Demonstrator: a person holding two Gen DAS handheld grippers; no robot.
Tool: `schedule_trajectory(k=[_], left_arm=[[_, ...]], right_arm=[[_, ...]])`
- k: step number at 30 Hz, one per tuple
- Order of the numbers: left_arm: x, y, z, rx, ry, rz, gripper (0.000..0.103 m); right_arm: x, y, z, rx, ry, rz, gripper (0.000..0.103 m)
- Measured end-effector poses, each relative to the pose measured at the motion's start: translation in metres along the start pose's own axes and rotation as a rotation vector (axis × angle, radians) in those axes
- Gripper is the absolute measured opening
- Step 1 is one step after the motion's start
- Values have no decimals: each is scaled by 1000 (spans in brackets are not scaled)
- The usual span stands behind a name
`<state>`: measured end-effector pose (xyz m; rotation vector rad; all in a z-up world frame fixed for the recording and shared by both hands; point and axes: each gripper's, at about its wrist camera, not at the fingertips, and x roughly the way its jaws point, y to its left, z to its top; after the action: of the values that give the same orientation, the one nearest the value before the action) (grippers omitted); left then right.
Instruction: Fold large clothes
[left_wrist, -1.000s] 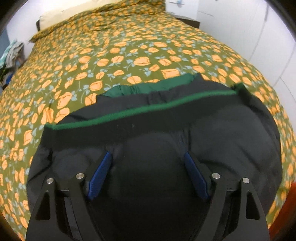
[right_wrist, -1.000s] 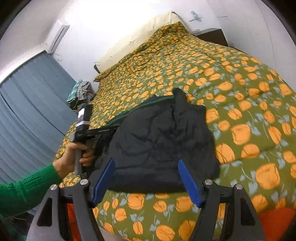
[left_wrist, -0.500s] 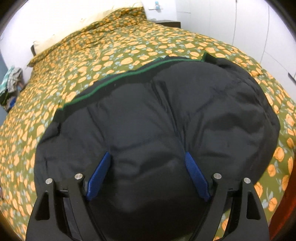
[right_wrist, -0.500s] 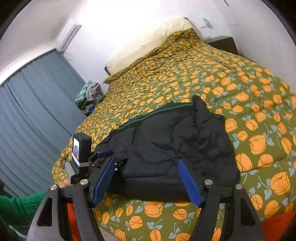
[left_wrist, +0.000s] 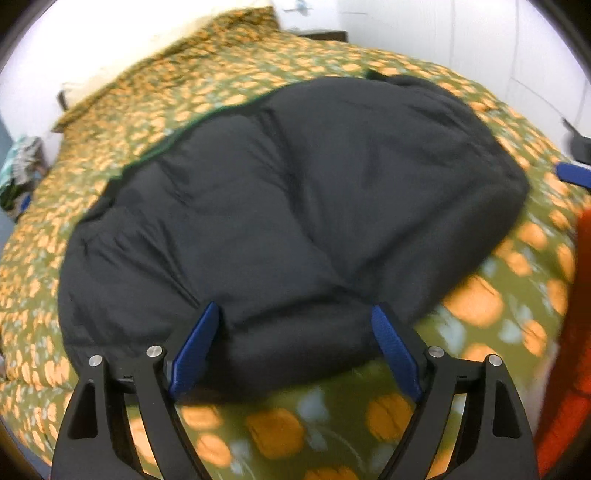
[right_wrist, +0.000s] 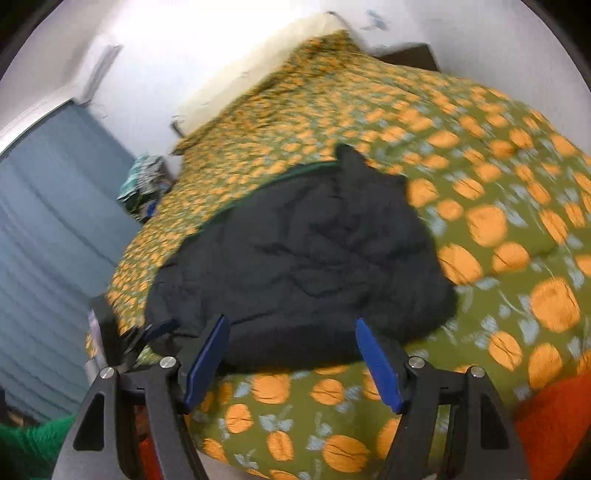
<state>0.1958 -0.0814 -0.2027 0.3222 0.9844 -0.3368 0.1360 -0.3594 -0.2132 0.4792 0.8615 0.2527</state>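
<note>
Bedspread, olive green with orange flowers, covers the whole bed and fills both of my views. On it, near the foot edge, lies a folded black puffer jacket, a thin green trim showing along its far side. Both views are somewhat blurred.

My left gripper points at the jacket's near edge. Its blue fingers are spread wide with nothing held; the dark padded hem shows in the gap between them, though I cannot tell whether they touch it.

My right gripper is likewise wide open and holds nothing. From here the jacket lies just beyond the fingertips, its near hem between them, flowered bedspread beneath.
</note>
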Motion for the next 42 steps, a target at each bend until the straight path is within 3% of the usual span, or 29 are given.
schedule_trajectory(k=[3,7,10,12,15,18,24,25,26,27,28,30,33,36,39,42], left_arm=[[-13,8,15,-65,-15,-82,86],[-18,20,49,-150,-83,-158,86],[-3,12,62,-126,-91,-189,86],[19,3,61,-86,-40,-207,86],[41,-12,51,-23,-11,-176,91],[48,-7,50,-57,-1,-203,93],[59,-3,53,-98,17,-235,96],[57,-3,51,-101,16,-234,96],[56,-3,51,-104,16,-230,97],[57,-3,54,-106,18,-231,97],[55,-3,54,-108,23,-231,97],[51,1,57,-117,44,-231,95],[28,17,70,-120,57,-191,87],[-20,42,99,-104,-19,-147,85],[-70,66,141,-108,-82,-203,87],[-107,71,190,-73,-54,-348,91]], right_arm=[[-3,-22,5,73,-24,-29,73],[9,-51,31,147,-56,-52,82],[33,-69,58,173,-50,-21,83],[53,-75,69,164,-30,-10,83],[90,-86,73,135,68,-58,83],[111,-101,57,223,173,39,83],[112,-113,49,308,155,105,83],[116,-111,49,296,163,116,78],[119,-106,49,282,173,144,65],[121,-103,49,294,181,185,42],[119,-101,50,306,169,187,31],[104,-89,51,300,126,191,22],[72,-43,55,176,36,169,21],[46,7,58,24,-39,145,21],[29,61,57,-166,-95,87,21],[23,106,52,-311,-126,53,21]])
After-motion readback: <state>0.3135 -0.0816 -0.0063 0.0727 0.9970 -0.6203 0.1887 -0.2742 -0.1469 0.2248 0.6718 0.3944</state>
